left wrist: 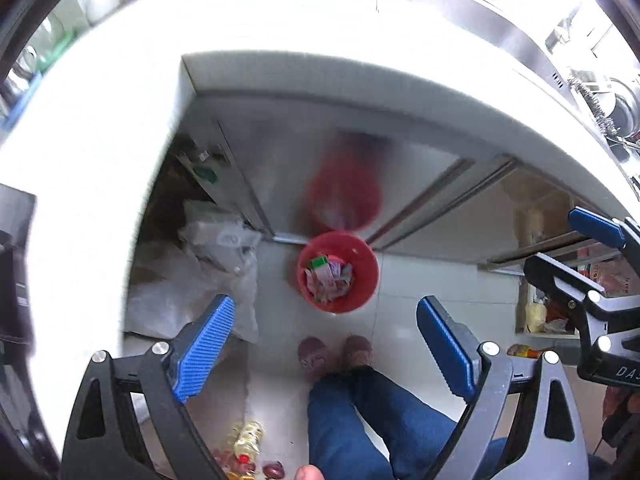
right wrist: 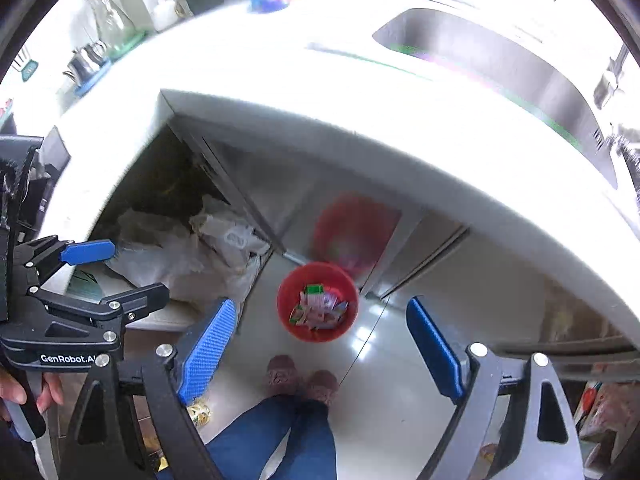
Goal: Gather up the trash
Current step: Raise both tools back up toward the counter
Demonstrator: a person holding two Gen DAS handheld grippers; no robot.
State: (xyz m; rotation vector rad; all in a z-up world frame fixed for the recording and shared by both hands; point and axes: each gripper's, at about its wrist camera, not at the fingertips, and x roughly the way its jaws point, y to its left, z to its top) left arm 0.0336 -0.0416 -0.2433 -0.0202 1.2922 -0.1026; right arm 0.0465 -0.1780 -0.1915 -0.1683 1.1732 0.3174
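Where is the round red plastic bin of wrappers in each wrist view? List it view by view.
Left wrist: the round red plastic bin sits just right of centre, on the floor between the blue fingers.
Right wrist: it sits at centre, slightly lower.
Shared landmark: the pair of slippered feet directly below it.

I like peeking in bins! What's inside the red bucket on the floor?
The red bucket holds a heap of crumpled wrappers, one green. What lies beneath them, and the bottom, is covered.

- Left claw (left wrist: 324, 344): pointing steeply downward, jaws spread wide, nothing between the blue pads.
- Right claw (right wrist: 320, 344): likewise pointing down, jaws wide, empty.
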